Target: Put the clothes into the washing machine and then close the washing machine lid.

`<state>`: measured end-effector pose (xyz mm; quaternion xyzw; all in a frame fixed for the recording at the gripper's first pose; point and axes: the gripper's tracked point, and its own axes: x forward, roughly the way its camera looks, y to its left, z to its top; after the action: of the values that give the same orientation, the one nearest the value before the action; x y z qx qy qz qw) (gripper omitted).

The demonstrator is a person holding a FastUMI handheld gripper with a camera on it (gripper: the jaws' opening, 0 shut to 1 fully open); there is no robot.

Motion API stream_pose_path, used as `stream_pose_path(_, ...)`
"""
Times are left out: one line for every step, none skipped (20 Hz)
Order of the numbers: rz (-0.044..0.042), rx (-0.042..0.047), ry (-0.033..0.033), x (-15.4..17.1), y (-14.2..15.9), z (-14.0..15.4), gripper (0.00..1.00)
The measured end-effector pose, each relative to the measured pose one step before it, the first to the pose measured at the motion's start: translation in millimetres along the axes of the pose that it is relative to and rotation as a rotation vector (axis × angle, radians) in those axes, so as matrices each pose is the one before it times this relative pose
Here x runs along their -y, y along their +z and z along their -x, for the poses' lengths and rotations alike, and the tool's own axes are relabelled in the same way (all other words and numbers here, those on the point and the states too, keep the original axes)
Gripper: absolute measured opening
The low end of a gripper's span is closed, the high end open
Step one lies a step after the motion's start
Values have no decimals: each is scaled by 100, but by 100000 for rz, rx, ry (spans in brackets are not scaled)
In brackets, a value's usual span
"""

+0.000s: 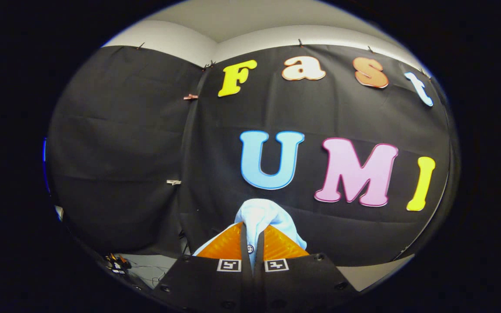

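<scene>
Two fingers of the gripper (pixel 252 232) stand close together, with a fold of pale blue-white clothing (pixel 259 217) pinched between them. The gripper is clenched on that cloth: both fingers press against it from either side, and only a narrow slot remains between them, filled by the fabric. A small round button (pixel 250 248) shows on the cloth inside this slot, low down near the finger bases.

The clothing bunches up just ahead of the fingertips in a soft rounded lump, and spills a little over the outer side of each finger, more on the right than on the left. It is lifted clear of any surface, hanging in the grip in front of the booth's black cloth wall (pixel 124 152), which lies well beyond it.

Each finger carries a small square black-and-white marker (pixel 228 265) at its base, one on the left finger and one on the right.

Far off, above the black cloth, a strip of pale wall (pixel 172 43) and ceiling shows. Several small clips (pixel 190 97) hold the cloth along its seam and upper edge. Low on the near left, beneath the hem of the cloth, a patch of light floor (pixel 146 267) holds a tangle of thin cables and some small dark and orange items (pixel 118 263) too small to tell apart.
</scene>
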<state>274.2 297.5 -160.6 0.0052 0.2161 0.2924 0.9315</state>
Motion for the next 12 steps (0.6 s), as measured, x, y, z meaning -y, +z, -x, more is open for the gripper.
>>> stream_pose_path(326, -1025, 1892, -469, -1285, -1006, 5)
stream_pose_path(76, -1293, 2156, -562, -1374, -878, 5)
stream_pose_path(66, -1572, 2554, -638, -1417, -978, 5)
stream_pose_path(259, -1812, 2410, -526, -1475, -883, 5)
stream_pose_path(473, -1929, 2279, -413, -1542, -957, 5)
stream_pose_path(838, -2175, 1769, -250, -1538, -960, 5)
stream_pose_path(1040, -2495, 2076, -334, -1704, -970, 5)
stream_pose_path(531, -2419, 3661, -729, -1342, -694, 5)
stream_pose_path(200, -3204, 3653, -900, -1690, -928, 5)
stream_pose_path(513, -3169, 2245, -468, -1476, -707, 5)
stream_pose_path(1323, -4395, 1462, -155, -1756, -588, 5)
stream_pose_path(1252, -3219, 780, -163, -1412, -481, 5)
